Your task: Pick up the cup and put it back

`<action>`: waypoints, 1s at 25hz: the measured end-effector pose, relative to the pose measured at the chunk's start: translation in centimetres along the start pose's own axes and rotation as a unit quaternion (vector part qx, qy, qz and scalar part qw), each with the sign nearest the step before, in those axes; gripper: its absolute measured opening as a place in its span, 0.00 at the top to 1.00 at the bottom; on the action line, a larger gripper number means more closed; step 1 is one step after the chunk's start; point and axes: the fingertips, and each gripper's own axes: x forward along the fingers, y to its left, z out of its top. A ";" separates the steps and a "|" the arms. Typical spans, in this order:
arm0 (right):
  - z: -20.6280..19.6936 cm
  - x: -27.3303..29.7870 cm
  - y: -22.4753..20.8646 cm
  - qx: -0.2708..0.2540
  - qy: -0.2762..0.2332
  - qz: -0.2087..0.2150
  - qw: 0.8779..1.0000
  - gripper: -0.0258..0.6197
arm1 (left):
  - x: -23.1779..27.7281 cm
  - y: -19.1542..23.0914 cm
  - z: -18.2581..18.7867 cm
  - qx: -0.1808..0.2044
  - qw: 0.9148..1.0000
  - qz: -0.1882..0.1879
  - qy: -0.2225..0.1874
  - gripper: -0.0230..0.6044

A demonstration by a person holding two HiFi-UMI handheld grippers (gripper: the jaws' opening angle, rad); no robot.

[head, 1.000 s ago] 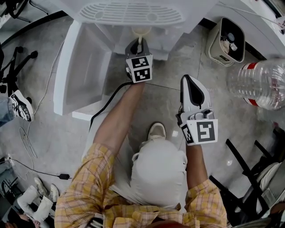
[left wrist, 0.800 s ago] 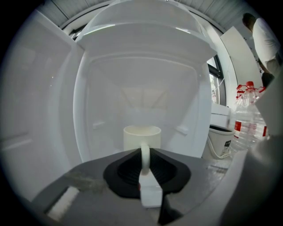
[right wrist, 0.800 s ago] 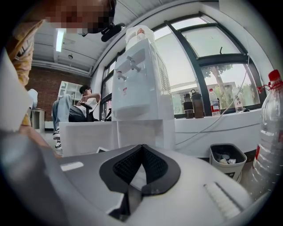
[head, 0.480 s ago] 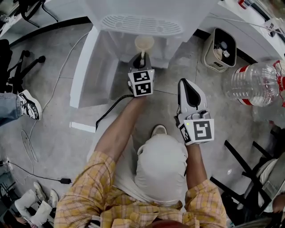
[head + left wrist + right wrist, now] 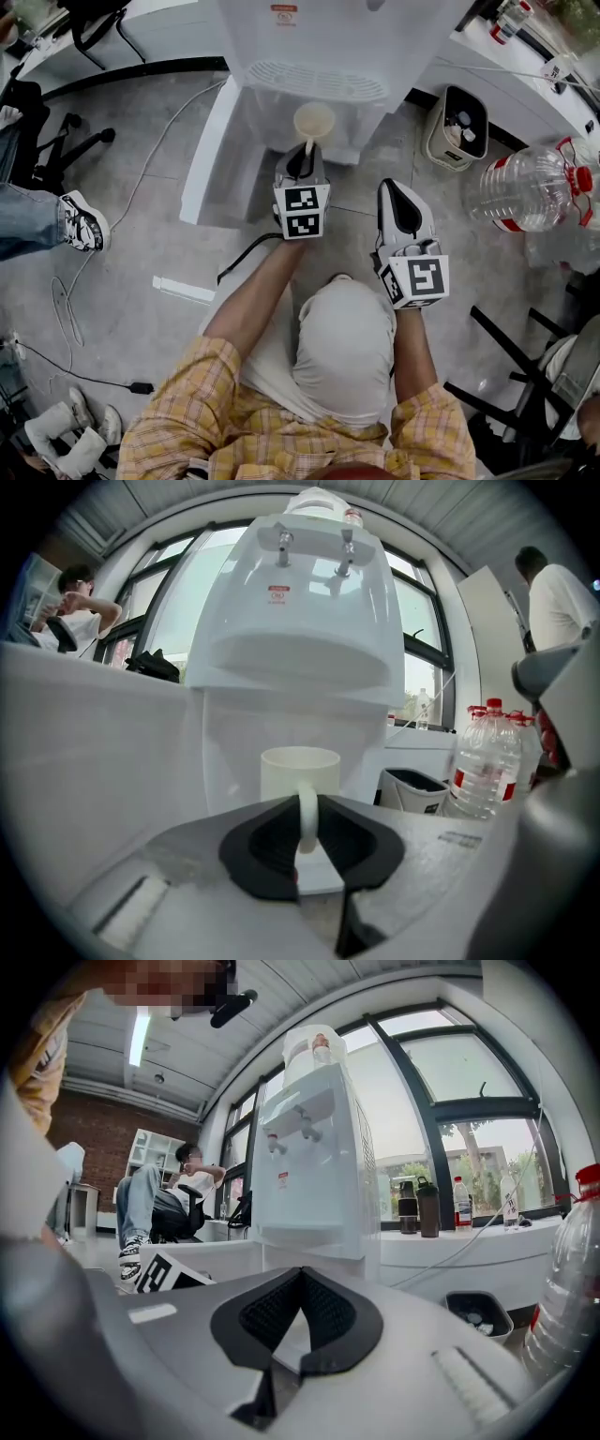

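A white water dispenser [image 5: 300, 621] fills the left gripper view, with two taps and one small red label [image 5: 278, 592] whose print is too small to read. The left claw [image 5: 307, 803] pinches the handle of a single cream cup [image 5: 300, 771], which sits upright in front of the dispenser, below the taps. Its base is hidden behind the claw. From the head view the same cup [image 5: 314, 122] shows as an open, empty ring just in front of the slotted drip grille [image 5: 314, 80], with the left claw [image 5: 303, 155] behind it and a cube of black-and-white square markers on its back. The right claw [image 5: 300, 1274] is pressed together on nothing; in the head view it [image 5: 401, 187] hangs beside the left one, apart from the cup. One large clear bottle [image 5: 525, 192] with red bands lies at the right edge, its lettering unreadable; the left gripper view shows at least two red-capped bottles [image 5: 483, 761] overlapping there. One open bin [image 5: 457, 127] stands between dispenser and bottle. On the window bench [image 5: 469, 1241] stand two dark flasks [image 5: 417, 1207] and two clear bottles, labels illegible. A seated person [image 5: 178, 1194] is partly cut off at the left
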 end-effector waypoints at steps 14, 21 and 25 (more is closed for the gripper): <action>3.6 -1.9 3.4 -0.033 0.007 0.017 0.999 0.96 | -7.8 -1.7 6.5 0.011 0.999 -0.037 -0.030 0.88; 6.6 -2.1 4.4 -0.032 -0.006 0.017 0.999 0.96 | -10.6 -2.2 9.5 0.025 0.997 -0.049 -0.048 0.88; 8.0 -2.4 5.2 -0.036 -0.009 0.019 0.999 0.96 | -12.4 -2.9 11.5 0.026 0.997 -0.060 -0.052 0.88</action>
